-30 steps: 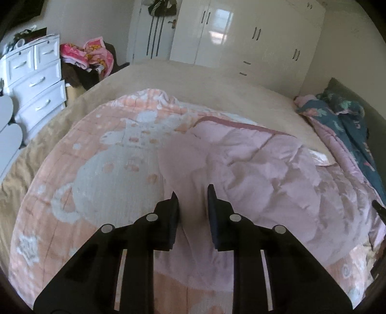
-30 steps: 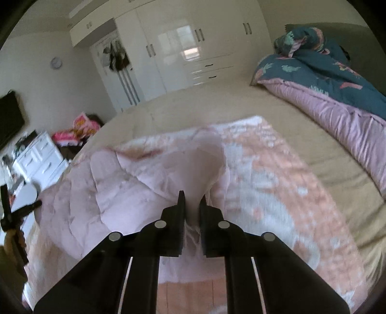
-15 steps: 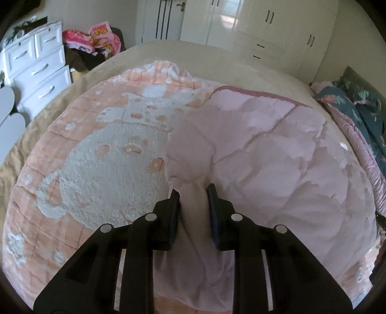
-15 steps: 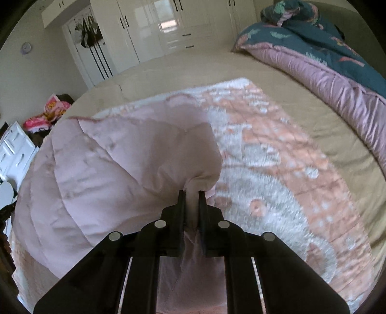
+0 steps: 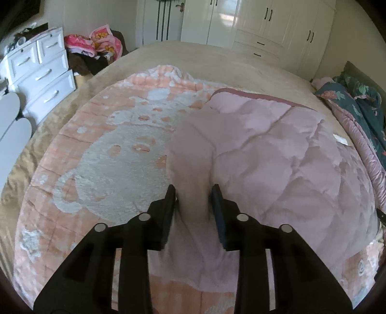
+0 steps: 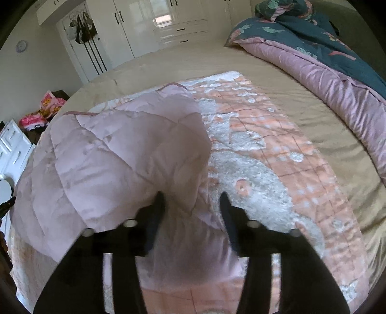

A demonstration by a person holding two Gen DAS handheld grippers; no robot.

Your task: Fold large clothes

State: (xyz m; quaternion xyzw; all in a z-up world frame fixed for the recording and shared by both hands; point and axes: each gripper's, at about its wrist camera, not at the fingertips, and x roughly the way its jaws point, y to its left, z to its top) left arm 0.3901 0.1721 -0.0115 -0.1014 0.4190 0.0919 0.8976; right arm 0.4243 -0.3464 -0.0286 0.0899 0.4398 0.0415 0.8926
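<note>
Fingers (image 5: 171, 193) of two grippers opening around one quilt (image 5: 265, 154).

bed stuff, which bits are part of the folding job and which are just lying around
Part of the job:
- pink quilt, its edge between both pairs of opening jaws
- left gripper
- right gripper

Lying about:
- dark floral duvet
- white drawers
- bright clothes pile

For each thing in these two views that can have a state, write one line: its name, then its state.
Pink quilt: folded over, plain side up, on the bed.
Left gripper: jaws opening, quilt fold between them.
Right gripper: jaws opening, quilt edge between them.
Wardrobe doors: shut.
Dresser drawers: shut.
Teal duvet: bunched up.
</note>
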